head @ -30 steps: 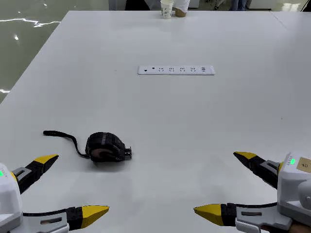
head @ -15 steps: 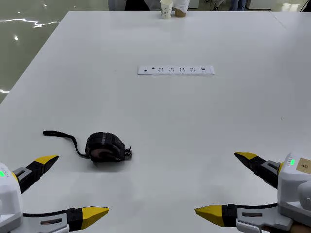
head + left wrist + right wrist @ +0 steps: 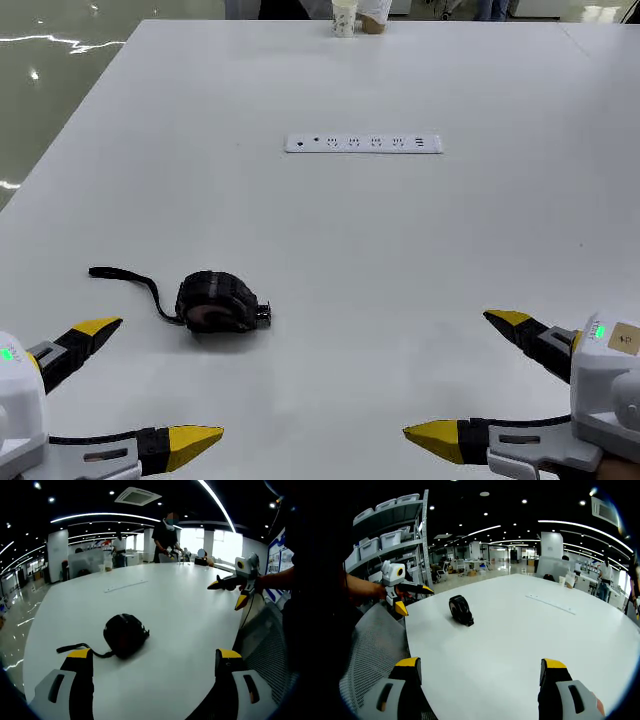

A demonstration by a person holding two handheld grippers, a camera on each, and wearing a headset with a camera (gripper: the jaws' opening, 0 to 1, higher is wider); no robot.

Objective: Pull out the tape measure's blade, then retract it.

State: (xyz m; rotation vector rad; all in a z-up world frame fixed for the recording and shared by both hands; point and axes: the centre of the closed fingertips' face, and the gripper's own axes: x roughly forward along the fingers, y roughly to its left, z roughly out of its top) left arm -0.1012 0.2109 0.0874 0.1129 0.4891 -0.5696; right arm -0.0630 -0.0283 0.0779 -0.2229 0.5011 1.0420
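Tape [image 3: 218, 302] lies on the table [image 3: 400, 230] near the left gripper [image 3: 150, 382]; right gripper [image 3: 462, 376] well apart — both spread wide, empty. A lopsided pinch could send the rounded tape skidding — nothing braces it.

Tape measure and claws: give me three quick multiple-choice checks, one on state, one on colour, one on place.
1. The left claw and the right claw are: A) open; B) shut; C) shut on the blade.
2. Their tips are: A) red; B) yellow; C) green.
3. The tape measure lies: A) nearer the right claw; B) nearer the left claw; C) held in a claw.

1 A: each pair of jaws stands wide apart with nothing between.
2 B: every tip is yellow on black.
3 B: it rests on the white table just ahead of the left claw.
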